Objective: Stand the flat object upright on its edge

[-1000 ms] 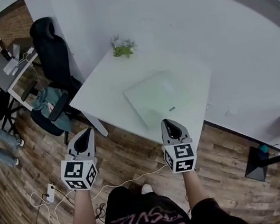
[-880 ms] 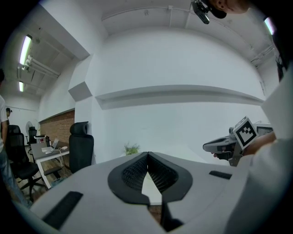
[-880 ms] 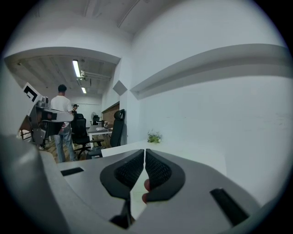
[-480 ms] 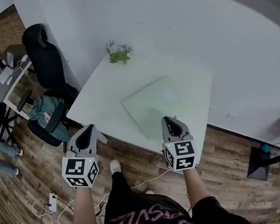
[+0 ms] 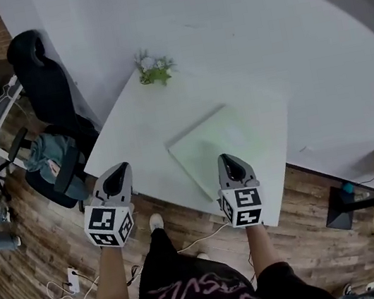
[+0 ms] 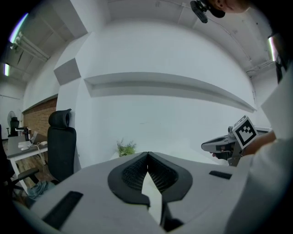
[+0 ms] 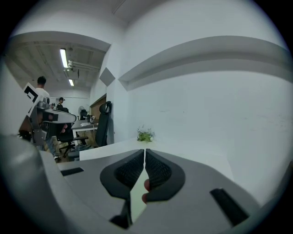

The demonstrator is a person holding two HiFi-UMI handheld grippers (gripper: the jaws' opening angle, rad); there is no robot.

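A pale green flat sheet lies flat on the white table, toward its near right side. My left gripper is shut and empty, hovering at the table's near left edge, well left of the sheet. My right gripper is shut too, with nothing in it, just over the sheet's near edge. In the left gripper view the jaws meet and the right gripper shows at the right. The right gripper view also shows closed jaws; the sheet is hidden behind them.
A small green plant stands at the table's far corner against the white wall. A black office chair and a chair draped with clothes stand to the left. Cables and a power strip lie on the wooden floor.
The person has stepped toward the table. Both grippers, still shut, have moved forward from over the floor to the table's near edge, the right one reaching the sheet.
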